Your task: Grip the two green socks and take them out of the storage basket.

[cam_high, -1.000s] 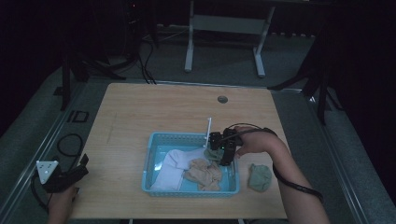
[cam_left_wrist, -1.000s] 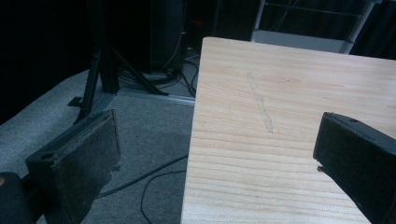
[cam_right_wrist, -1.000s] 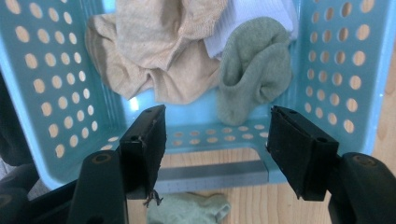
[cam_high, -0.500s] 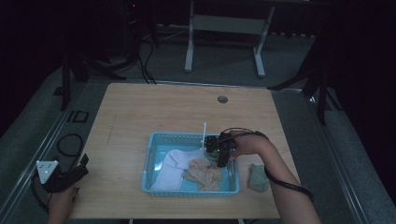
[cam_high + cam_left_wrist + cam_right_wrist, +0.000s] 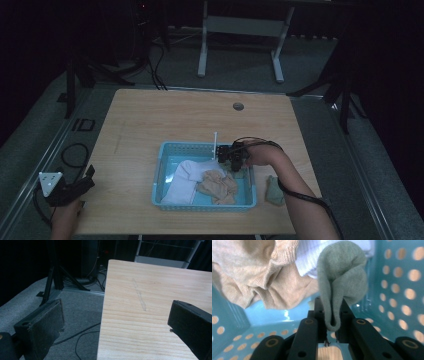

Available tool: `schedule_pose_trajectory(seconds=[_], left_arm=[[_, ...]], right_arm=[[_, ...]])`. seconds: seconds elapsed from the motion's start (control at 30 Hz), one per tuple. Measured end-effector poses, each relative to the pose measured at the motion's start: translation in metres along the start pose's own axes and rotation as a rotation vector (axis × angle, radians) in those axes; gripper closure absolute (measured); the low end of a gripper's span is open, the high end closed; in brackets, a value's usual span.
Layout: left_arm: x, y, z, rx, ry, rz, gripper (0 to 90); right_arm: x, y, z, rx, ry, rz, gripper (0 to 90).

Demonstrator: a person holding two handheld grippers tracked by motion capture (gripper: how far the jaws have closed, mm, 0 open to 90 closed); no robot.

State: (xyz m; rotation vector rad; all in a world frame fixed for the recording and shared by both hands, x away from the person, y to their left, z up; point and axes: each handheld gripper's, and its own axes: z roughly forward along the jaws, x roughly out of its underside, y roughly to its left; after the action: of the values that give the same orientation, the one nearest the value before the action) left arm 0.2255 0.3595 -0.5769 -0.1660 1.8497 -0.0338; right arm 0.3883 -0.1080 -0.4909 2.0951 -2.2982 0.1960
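Note:
My right gripper (image 5: 331,315) is shut on a grey-green sock (image 5: 342,280), pinched between its jaws and hanging down into the blue perforated basket (image 5: 402,290). In the high view this gripper (image 5: 234,159) hovers over the basket's (image 5: 165,155) back right corner. Inside lie a beige knit cloth (image 5: 219,185) (image 5: 257,282) and a white ribbed cloth (image 5: 182,180) (image 5: 308,255). A second grey-green sock (image 5: 274,190) rests on the table to the right of the basket. My left gripper (image 5: 75,187) (image 5: 115,322) stands open at the table's front left corner, with nothing between its jaws.
The wooden table (image 5: 170,120) has a round cable hole (image 5: 238,106) near its far edge. Cables (image 5: 75,155) lie on the grey floor to the left. A white metal stand (image 5: 240,30) is behind the table.
My right gripper has moved down and forward into the basket's right end, carrying the grey-green sock. The left gripper has not moved.

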Motion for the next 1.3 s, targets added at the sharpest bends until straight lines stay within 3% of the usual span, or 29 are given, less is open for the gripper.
schedule_pose_trajectory(seconds=[0.13, 0.17, 0.63, 0.97, 1.27, 1.3], left_arm=[[0.0, 0.0, 0.0, -0.001, 0.0, 0.0, 0.7], [0.0, 0.0, 0.0, -0.001, -0.001, 0.001, 0.7], [0.0, 0.0, 0.0, -0.002, -0.002, 0.0, 0.7], [0.0, 0.0, 0.0, -0.004, 0.0, 0.001, 0.7], [0.0, 0.0, 0.0, -0.004, 0.001, 0.0, 0.7], [0.0, 0.0, 0.0, -0.004, 0.0, 0.0, 0.7]], right_arm=[[0.001, -0.001, -0.006, 0.006, -0.012, 0.001, 83.6], [0.003, -0.001, -0.016, 0.018, -0.033, 0.01, 83.6], [0.015, 0.002, -0.065, 0.064, -0.098, 0.025, 83.6], [0.038, 0.011, -0.114, 0.087, -0.188, 0.007, 83.6], [0.068, 0.005, -0.125, 0.117, -0.205, 0.073, 83.5], [0.08, 0.0, -0.124, 0.121, -0.215, 0.1, 83.5]])
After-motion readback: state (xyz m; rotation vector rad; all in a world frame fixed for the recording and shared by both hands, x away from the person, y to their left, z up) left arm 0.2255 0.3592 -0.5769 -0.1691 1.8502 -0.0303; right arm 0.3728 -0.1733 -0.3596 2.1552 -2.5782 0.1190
